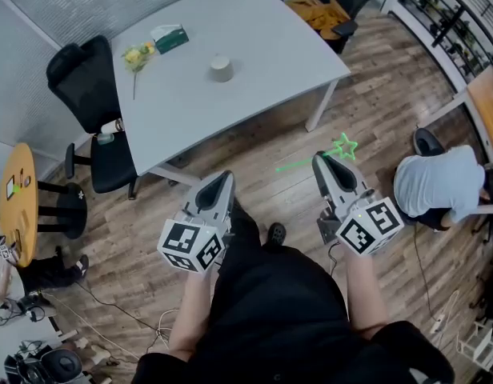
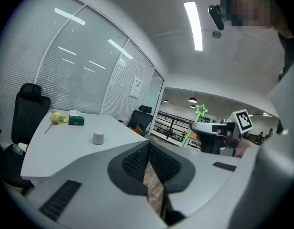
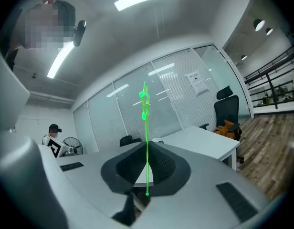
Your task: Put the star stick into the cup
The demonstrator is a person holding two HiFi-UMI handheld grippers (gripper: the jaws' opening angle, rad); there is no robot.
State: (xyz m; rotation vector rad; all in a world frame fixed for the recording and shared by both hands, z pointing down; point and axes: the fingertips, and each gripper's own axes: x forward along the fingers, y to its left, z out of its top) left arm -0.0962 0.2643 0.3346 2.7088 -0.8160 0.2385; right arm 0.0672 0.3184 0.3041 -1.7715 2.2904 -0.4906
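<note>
A green star stick [image 1: 333, 150] is pinched in my right gripper [image 1: 322, 161], which is shut on its thin stem; the star [image 3: 145, 99] stands up past the jaws in the right gripper view. The grey cup [image 1: 221, 69] stands upright near the middle of the white table [image 1: 270, 46], well ahead of both grippers, and it also shows as the cup [image 2: 99, 137] in the left gripper view. My left gripper [image 1: 223, 179] hangs over the wooden floor short of the table's near edge, shut with nothing in it. From the left gripper view, the right gripper [image 2: 199, 128] carries the star stick [image 2: 200, 111].
A green tissue box [image 1: 170, 38] and yellow flowers [image 1: 137, 55] lie on the table's far left. Black office chairs [image 1: 90, 94] stand at the left and behind the table. A round wooden table [image 1: 18, 198] is at far left. A person [image 1: 438, 184] crouches on the floor at right.
</note>
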